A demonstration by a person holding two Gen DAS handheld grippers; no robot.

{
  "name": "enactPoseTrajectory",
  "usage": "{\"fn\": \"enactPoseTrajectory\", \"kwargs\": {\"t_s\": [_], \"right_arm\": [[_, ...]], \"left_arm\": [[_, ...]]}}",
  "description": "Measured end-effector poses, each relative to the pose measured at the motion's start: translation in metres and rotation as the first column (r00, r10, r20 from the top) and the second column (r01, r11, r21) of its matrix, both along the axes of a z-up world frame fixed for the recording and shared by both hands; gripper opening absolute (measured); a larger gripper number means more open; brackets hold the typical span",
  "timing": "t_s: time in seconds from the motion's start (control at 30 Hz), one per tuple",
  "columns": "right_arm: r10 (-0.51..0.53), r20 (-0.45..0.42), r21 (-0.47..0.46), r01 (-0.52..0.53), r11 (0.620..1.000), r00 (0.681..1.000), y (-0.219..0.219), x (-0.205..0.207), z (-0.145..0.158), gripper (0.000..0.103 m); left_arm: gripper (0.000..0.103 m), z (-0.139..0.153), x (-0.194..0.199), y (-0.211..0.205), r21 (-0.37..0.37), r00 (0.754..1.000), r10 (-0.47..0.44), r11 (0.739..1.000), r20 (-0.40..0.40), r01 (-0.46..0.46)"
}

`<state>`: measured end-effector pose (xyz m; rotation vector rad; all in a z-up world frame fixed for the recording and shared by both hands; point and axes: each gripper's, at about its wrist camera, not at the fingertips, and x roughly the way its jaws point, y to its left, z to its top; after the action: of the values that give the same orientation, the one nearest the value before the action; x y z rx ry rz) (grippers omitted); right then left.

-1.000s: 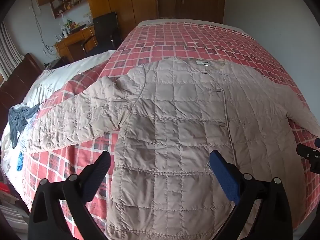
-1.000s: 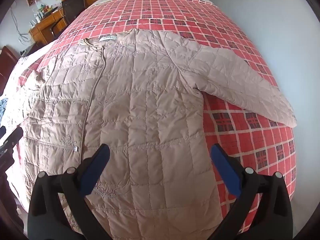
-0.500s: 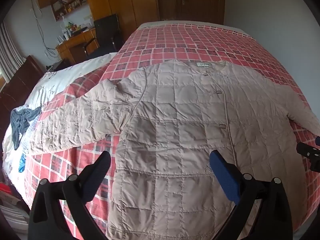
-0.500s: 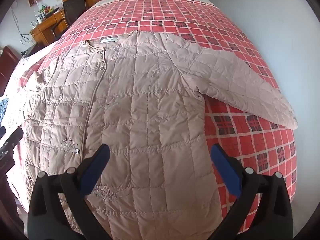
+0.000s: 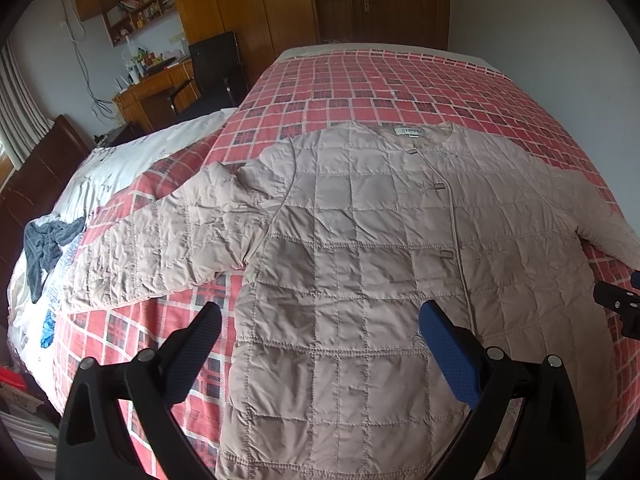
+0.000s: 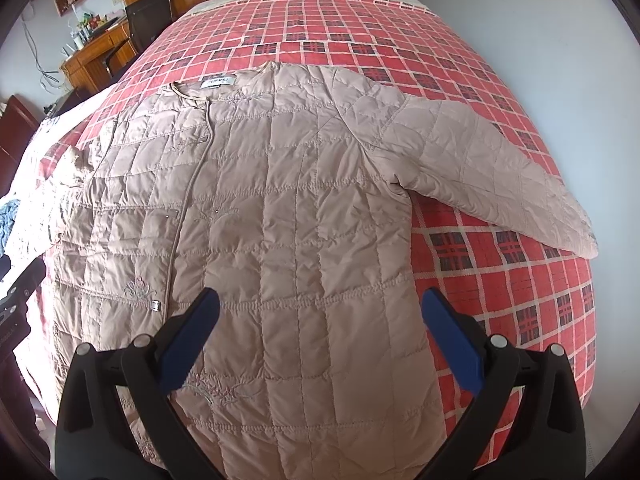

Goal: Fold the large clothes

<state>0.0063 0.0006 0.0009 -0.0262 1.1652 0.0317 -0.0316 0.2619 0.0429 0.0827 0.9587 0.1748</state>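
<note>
Since a second ago both views have pulled back a little – the jacket (image 5: 360, 264) sits slightly lower and more of the far bed (image 5: 380, 76) shows, while the jacket itself lies as it did. It is spread flat, front up, on the red plaid cover, long axis running from the hem at 6 o'clock to the collar at 12; one sleeve reaches toward 8 o'clock, the other (image 6: 500, 176) toward 4. The left gripper (image 5: 320, 344) and right gripper (image 6: 320, 328) both hover above the hem end, jaws wide apart, holding nothing.
</note>
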Motion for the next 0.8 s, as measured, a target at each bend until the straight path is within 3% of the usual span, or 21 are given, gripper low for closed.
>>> {"fn": "enactPoseTrajectory", "kwargs": {"t_s": [0.8], "right_arm": [[-0.009, 0.0, 0.012, 0.009, 1.0, 1.0, -0.0054, -0.002, -0.0018, 0.1]], "left_arm": [[0.099, 0.0022, -0.0023, -0.0019, 0.009, 1.0, 0.008, 1.0, 0.012, -0.008]]}}
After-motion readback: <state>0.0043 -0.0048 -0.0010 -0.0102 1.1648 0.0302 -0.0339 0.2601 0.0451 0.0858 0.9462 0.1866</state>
